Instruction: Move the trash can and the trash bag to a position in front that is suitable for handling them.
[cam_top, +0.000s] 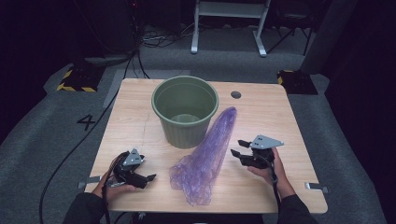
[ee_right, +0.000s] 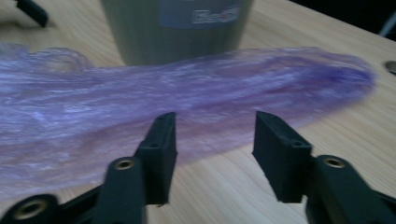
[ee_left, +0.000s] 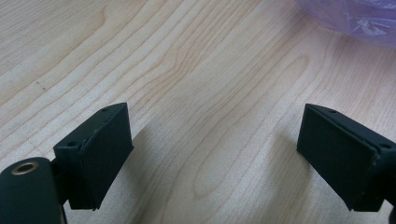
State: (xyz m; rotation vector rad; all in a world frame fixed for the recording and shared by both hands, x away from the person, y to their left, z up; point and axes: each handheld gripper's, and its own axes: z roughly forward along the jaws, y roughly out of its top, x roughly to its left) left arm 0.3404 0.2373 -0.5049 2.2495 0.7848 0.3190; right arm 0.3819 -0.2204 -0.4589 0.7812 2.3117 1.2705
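Right gripper (cam_top: 240,151), lower right of high view, jaws part open w/ nothing between, pointing at purple plastic bag (cam_top: 205,158) just beside it at centre. Left gripper (cam_top: 148,178), lower left, jaws wide open over bare table (cam_top: 261,107). Bag's upper end leans on green bin (cam_top: 185,112), upper centre.

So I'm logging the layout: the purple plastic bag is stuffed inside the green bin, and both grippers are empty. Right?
Not quite. The purple plastic bag lies on the table, stretched beside the green bin, as the high view shows. Both the left gripper and right gripper are indeed empty.
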